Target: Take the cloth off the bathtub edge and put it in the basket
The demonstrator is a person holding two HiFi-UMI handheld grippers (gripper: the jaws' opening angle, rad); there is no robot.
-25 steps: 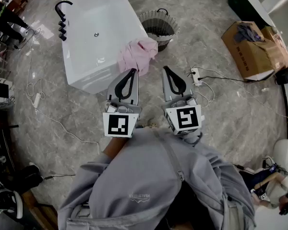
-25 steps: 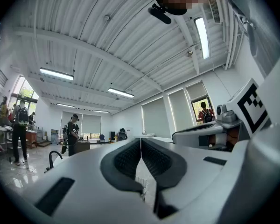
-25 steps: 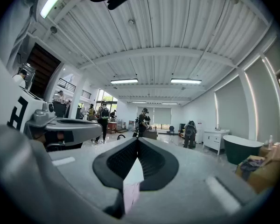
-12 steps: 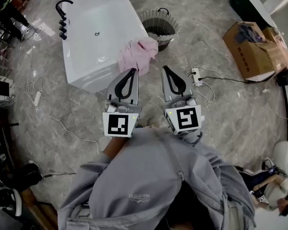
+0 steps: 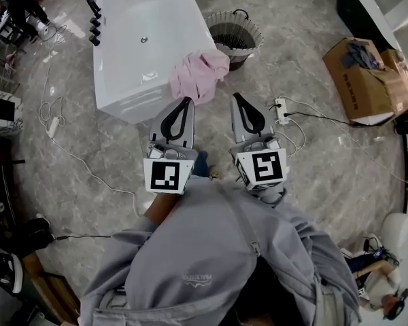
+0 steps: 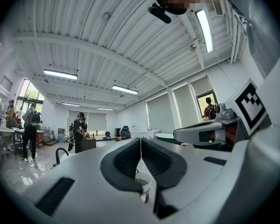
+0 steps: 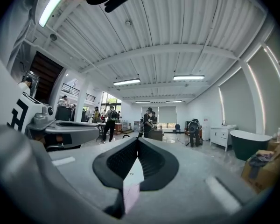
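Observation:
In the head view a pink cloth hangs crumpled over the near right edge of the white bathtub. A round wire basket stands on the floor just right of the tub's far corner. My left gripper is shut and empty, its tips just below the cloth's lower edge. My right gripper is also shut and empty, a little to the right of the cloth. Both gripper views look level across the room; the left gripper and the right gripper show their pads pressed together.
A black faucet stands at the tub's far left end. A white power strip with cables lies on the marble floor to the right. An open cardboard box sits further right. A cable runs across the floor on the left.
The bathtub, cloth and basket have shifted slightly up and right in the head view; both grippers now sit a little closer to the cloth. Their jaws stayed shut.

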